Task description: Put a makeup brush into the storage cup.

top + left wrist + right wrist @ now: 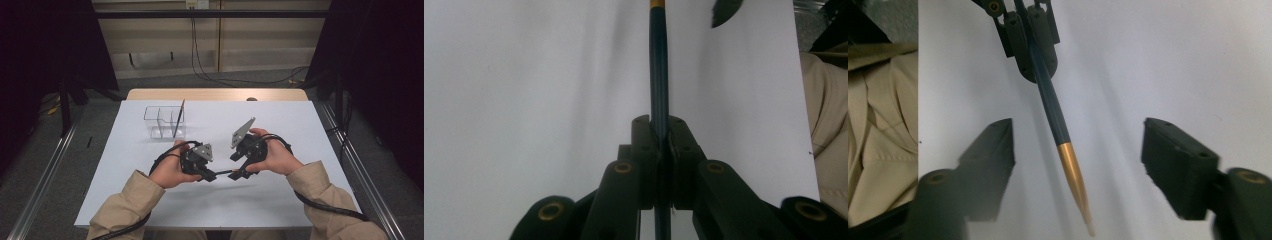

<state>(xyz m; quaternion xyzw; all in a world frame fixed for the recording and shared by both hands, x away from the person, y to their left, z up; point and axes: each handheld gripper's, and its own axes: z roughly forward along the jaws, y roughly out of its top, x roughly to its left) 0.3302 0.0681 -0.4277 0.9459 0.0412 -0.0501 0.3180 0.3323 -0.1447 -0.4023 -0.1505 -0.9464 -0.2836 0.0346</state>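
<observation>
Pen (1054,112) lies between both hand-held grippers, before organizer (164,121).

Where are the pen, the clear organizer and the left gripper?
pen (1052,105), right gripper view, dark barrel.
clear organizer (152,116), high view, left compartment wall.
left gripper (659,131), left gripper view, between the fingertips clamping the pen.

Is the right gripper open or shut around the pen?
Open. In its own view the right gripper has jaws standing wide apart, the pen between them untouched; the left gripper clamps it.

A lab: black curtains (45,45) flank the railed test table (280,120).
</observation>
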